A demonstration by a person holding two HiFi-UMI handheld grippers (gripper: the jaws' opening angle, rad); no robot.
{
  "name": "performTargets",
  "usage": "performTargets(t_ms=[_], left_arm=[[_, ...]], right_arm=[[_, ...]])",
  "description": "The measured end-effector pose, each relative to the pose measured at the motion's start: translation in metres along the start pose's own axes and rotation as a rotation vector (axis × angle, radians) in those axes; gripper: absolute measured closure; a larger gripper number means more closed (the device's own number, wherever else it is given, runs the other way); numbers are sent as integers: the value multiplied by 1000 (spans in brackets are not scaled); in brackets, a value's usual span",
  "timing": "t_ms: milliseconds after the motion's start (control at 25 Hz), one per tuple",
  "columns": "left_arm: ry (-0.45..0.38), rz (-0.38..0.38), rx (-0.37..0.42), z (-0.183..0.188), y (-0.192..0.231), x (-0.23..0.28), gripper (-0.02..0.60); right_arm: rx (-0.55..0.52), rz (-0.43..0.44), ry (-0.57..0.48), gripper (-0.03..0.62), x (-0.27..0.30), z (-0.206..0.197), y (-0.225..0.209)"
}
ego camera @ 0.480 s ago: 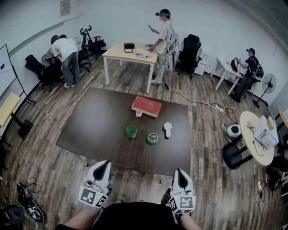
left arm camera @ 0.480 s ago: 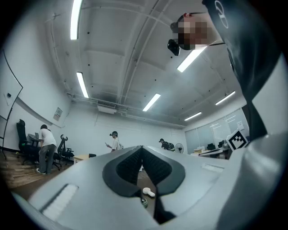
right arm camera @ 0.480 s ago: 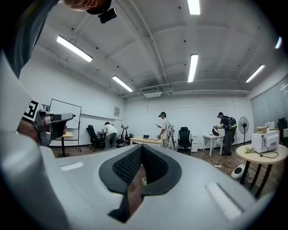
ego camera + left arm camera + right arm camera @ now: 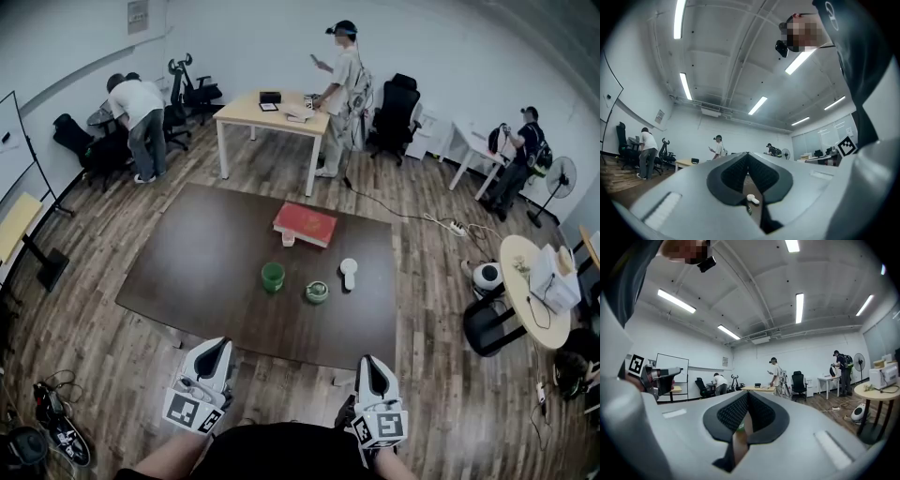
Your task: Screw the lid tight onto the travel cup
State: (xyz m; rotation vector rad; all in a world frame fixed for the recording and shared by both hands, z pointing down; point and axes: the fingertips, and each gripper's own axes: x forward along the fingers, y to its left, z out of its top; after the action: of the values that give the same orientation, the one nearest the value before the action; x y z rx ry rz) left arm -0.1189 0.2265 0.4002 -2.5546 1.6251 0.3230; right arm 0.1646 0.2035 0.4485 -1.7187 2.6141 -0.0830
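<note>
Ahead of my left gripper (image 4: 217,343) and right gripper (image 4: 369,360), jaws clenched empty: cup (image 4: 273,276), lid (image 4: 317,292) apart on bench (image 4: 187,267).

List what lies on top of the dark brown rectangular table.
A round green travel cup, a round green lid, a white handled object and a flat red book. Anything beneath the book is covered.

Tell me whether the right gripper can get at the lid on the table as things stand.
Probably, the path's free: nothing lies between the right gripper and the lid, but it's shut and short of the table.
</note>
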Motion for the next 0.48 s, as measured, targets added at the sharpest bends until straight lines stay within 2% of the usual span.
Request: performTargets(t_ms=[200,360,480], left_arm=[[25,9,-25,-7,-5,10,581],[42,14,-15,-12,-16,17,581],[56,29,2,-13,-27,19,581]], right_arm=[[21,-22,-24,585,-4,3,-18],[32,-34,-30,585,-8,0,-34],[54,-4,-34,585,-6,-6,-41]])
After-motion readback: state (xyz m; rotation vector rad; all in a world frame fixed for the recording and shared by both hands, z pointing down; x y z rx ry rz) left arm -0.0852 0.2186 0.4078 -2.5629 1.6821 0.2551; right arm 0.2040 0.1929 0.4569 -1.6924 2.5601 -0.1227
